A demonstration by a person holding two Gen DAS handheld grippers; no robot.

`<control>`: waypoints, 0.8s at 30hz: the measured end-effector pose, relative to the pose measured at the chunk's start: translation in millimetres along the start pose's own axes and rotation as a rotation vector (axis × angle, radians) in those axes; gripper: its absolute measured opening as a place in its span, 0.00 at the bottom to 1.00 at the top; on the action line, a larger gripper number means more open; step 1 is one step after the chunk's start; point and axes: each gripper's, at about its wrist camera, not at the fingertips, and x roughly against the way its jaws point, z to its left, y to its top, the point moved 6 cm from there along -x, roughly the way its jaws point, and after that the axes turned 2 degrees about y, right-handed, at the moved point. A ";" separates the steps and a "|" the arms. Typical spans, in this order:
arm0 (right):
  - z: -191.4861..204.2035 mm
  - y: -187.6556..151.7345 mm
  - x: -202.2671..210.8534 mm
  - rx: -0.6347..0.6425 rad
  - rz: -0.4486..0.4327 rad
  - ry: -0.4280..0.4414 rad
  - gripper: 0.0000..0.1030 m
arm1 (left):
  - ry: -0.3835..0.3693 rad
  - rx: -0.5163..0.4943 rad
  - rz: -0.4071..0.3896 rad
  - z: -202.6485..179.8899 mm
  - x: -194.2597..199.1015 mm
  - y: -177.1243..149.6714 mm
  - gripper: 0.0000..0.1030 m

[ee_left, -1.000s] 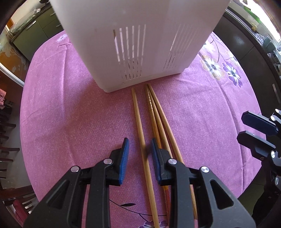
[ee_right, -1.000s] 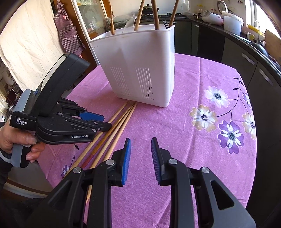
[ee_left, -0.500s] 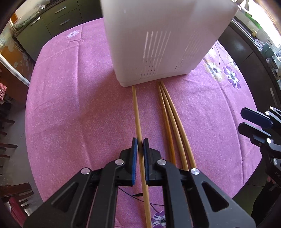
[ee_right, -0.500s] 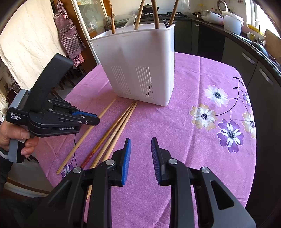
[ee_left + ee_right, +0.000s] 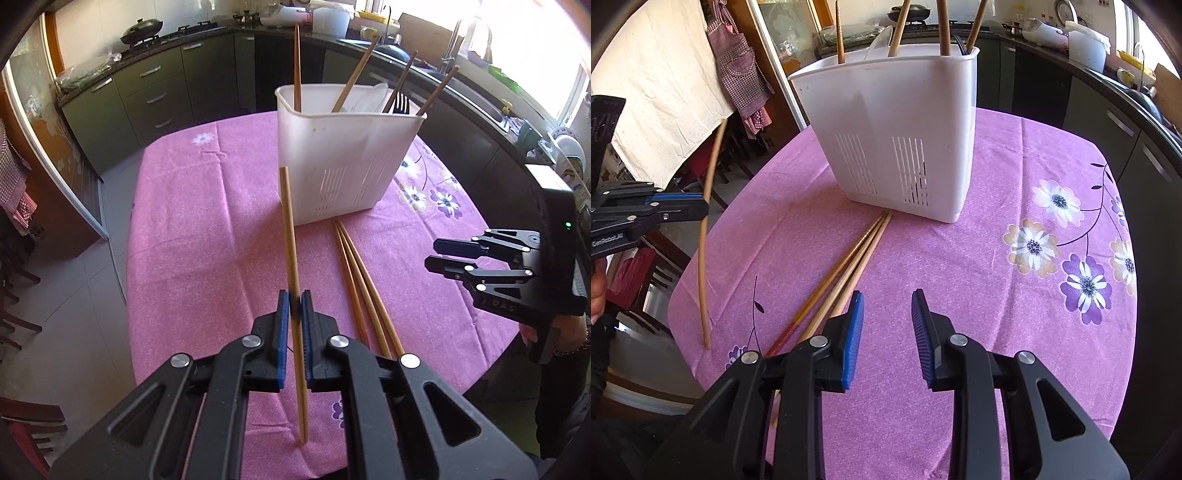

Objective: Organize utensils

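Left wrist view: left gripper (image 5: 295, 306) is clamped on one chopstick (image 5: 289, 236), pinched mid-length, tip toward 12 o'clock at the white caddy (image 5: 343, 173); a thin grip could let it pivot and miss the rim. Right wrist view: right gripper (image 5: 886, 325) is parted, empty; three chopsticks (image 5: 849, 266) lie at 11 o'clock and could roll if bumped.

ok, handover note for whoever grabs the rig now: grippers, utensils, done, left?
Left gripper: shut on one chopstick, clear of the cloth, steeply tilted.
Right gripper: open, empty, above the table.
White holder stands on the pink tablecloth; it already has chopsticks and a fork inside.
Three chopsticks lie in front of it.
Left: drop in the held one, then those three.
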 end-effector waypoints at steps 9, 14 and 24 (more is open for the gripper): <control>20.7 14.8 -35.3 0.004 0.084 0.013 0.16 | 0.014 -0.012 -0.115 10.2 46.0 -5.4 0.06; 32.7 21.6 -59.0 0.025 0.139 -0.020 0.15 | 0.000 -0.008 -0.150 14.9 58.0 -8.1 0.05; 42.4 27.6 -90.8 0.029 0.214 -0.081 0.12 | -0.031 -0.004 -0.134 22.8 49.6 -16.8 0.05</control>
